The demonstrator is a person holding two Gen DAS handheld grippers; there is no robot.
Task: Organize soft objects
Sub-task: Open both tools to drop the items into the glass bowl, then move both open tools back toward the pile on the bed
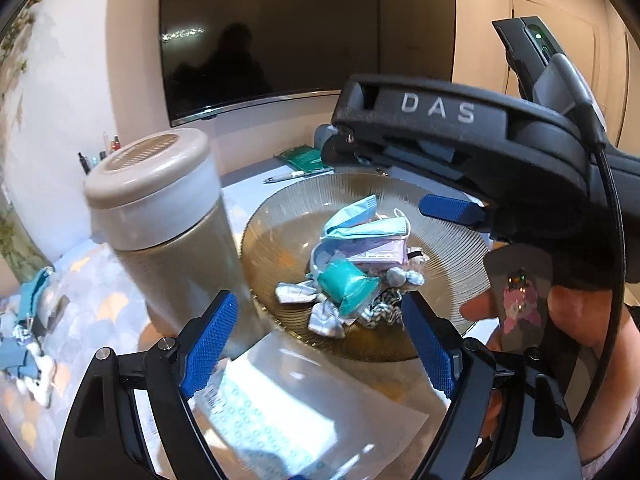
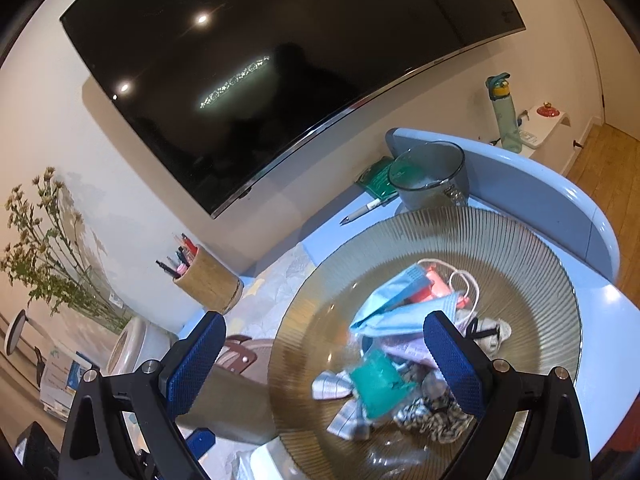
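light: warm, dim | ceiling-lamp glare on TV [image 2: 280, 80] | edges: fisheye-bent, vignetted

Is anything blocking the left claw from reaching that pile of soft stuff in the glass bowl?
Nothing visible does. The left gripper is open, with the pile of soft items in the glass bowl straight ahead. The tall bottle stands off to its left; the right gripper hovers above the bowl's far side.
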